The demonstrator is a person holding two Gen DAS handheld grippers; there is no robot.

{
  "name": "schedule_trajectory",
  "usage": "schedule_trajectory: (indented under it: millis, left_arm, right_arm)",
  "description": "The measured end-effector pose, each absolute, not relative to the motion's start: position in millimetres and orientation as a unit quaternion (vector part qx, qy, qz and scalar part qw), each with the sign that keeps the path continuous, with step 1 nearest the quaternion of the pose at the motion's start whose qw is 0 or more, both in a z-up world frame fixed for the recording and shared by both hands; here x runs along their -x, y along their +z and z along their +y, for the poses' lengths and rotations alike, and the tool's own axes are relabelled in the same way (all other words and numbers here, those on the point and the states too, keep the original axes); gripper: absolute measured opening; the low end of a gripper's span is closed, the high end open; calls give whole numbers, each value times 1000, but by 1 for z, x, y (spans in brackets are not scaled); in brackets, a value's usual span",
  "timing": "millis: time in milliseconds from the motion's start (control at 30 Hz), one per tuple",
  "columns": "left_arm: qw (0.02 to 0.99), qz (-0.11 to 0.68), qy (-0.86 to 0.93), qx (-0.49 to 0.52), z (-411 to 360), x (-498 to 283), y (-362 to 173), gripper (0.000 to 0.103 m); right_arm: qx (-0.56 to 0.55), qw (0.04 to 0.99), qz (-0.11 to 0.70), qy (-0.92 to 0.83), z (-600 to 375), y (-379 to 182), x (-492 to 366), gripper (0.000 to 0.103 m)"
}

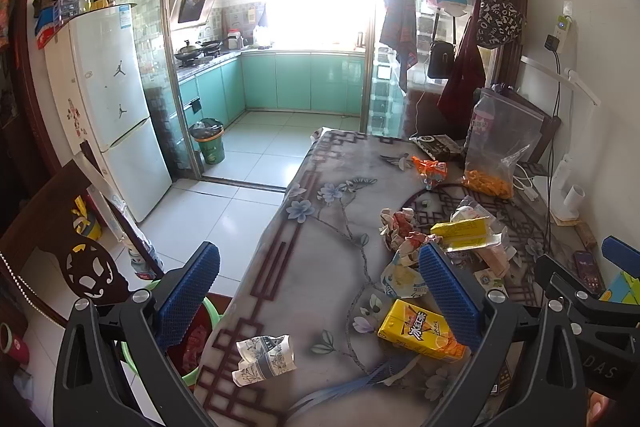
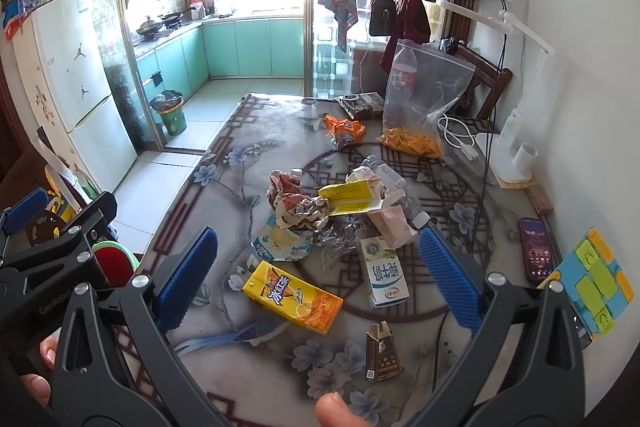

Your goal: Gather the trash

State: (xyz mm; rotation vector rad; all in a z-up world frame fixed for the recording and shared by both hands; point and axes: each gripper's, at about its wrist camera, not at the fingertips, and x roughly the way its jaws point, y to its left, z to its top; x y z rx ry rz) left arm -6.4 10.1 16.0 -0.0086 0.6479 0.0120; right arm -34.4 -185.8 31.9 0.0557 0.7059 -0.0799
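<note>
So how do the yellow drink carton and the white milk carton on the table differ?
The yellow drink carton is yellow and orange and lies with its long side slanting across the table; the white milk carton is white with green print and points roughly away from the camera. In this view the yellow one looks longer and flatter, the white one shorter and blockier. Both lie flat on the flowered tablecloth, untouched by either gripper.

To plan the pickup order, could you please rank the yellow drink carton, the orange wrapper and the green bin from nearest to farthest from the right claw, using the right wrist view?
1. Yellow drink carton: on the table just ahead of the open right claw.
2. Orange wrapper: farther up the table.
3. Green bin: on the kitchen floor, upper left.
</note>
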Motion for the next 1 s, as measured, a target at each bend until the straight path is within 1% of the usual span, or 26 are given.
schedule_trajectory:
  millis: [700,767,900,1000]
  left_arm:
    - [943,332,-1,10,8,0,9,95]
    - [943,333,-2,9,7,0,8,95]
    - [941,337,-6,10,8,-3,5,95]
    - [940,340,-8,10,6,-4,3,95]
  right_arm:
    - [-19,935,353,-40,-185,30,33,100]
    - [-22,929,367,-40,-186,30,32,100]
    - [-21,930,364,-41,-187,29,32,100]
    - [-35,920,389,-37,-192,29,30,100]
